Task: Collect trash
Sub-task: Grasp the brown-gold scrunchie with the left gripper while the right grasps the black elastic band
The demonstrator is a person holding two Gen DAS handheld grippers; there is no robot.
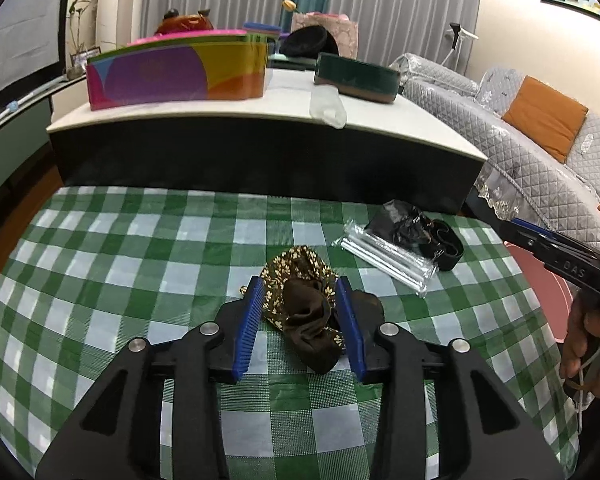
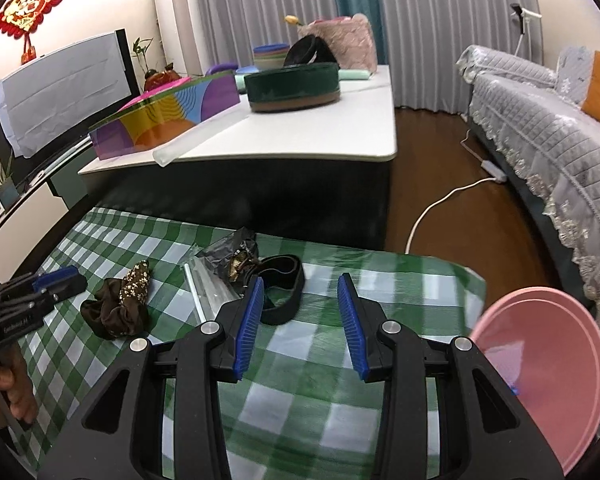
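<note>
The left gripper (image 1: 300, 320) hangs low over a counter (image 1: 100, 280) covered with a green-and-white checked cloth. Its blue-padded fingers (image 1: 250, 324) stand apart on either side of a crumpled brown floral cloth (image 1: 300, 308), which lies on the checks between them; in the left wrist view the right-hand pad looks close against the fabric, but whether it touches cannot be told, and the left-hand pad stands clear of it. In the right wrist view the same gripper sits just beside the cloth with the fabric resting free on the counter, so the fingers are released and grip nothing.

To the right of the floral cloth lie a clear plastic packet (image 1: 388, 258), a crumpled black plastic bag (image 1: 400, 224) and a black elastic band (image 1: 448, 248), bunched together near the far edge of the counter.

The right gripper (image 2: 300, 320) hovers over bare checks with its fingers (image 2: 250, 320) spread and nothing between them; the black band lies just beyond its left pad. A pink basin (image 2: 548, 380) stands at the counter's right edge, beside this gripper.

Behind the counter sits a white-topped table (image 2: 300, 140) carrying a multicoloured box (image 2: 164, 120) and a round dark green tin (image 2: 292, 84). A grey quilted sofa (image 2: 540, 128) runs along the right.
</note>
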